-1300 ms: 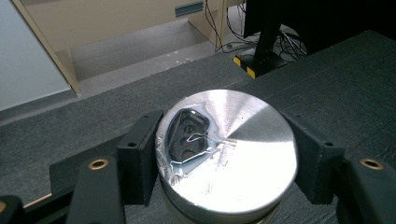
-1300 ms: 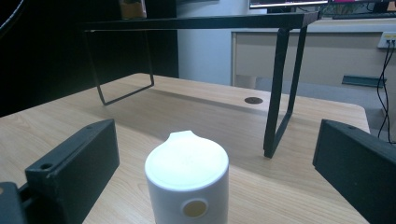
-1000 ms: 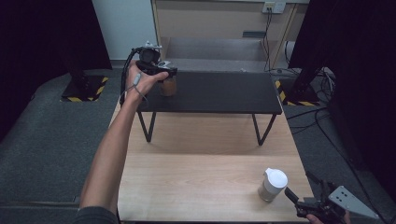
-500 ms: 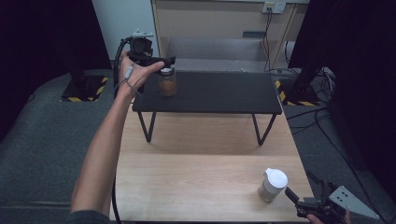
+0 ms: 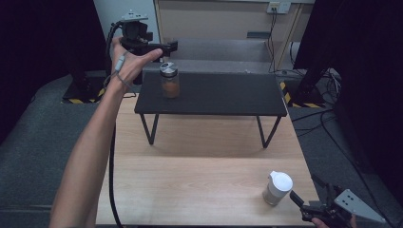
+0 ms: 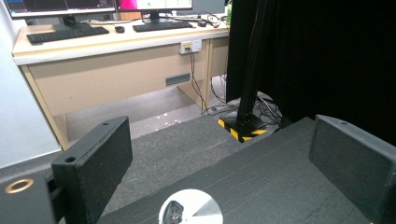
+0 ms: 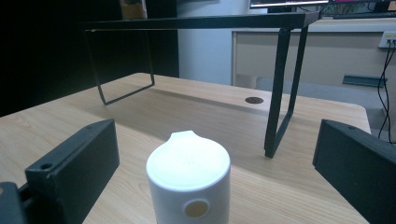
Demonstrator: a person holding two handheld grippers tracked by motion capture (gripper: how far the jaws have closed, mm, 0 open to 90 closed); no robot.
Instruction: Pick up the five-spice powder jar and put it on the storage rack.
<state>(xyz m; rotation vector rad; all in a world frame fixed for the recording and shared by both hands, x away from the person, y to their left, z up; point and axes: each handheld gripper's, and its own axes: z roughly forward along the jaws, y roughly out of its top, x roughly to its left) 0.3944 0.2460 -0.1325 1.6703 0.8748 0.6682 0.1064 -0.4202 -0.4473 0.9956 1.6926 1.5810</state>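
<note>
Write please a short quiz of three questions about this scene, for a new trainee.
1. True or false: the spice jar stands on the black shelf.
2. What lies between the jaws of the right tongs?
A. a keyboard
B. the white container
C. a cable
3. Fill in: the left tongs are held ____ the spice jar, jaws apart.

Key
1. True: it stands upright near the left end of the shelf.
2. B: the jaws stand wide on either side of it, not touching.
3. above: the left gripper view shows the jar's lid just below its open jaws.
</note>
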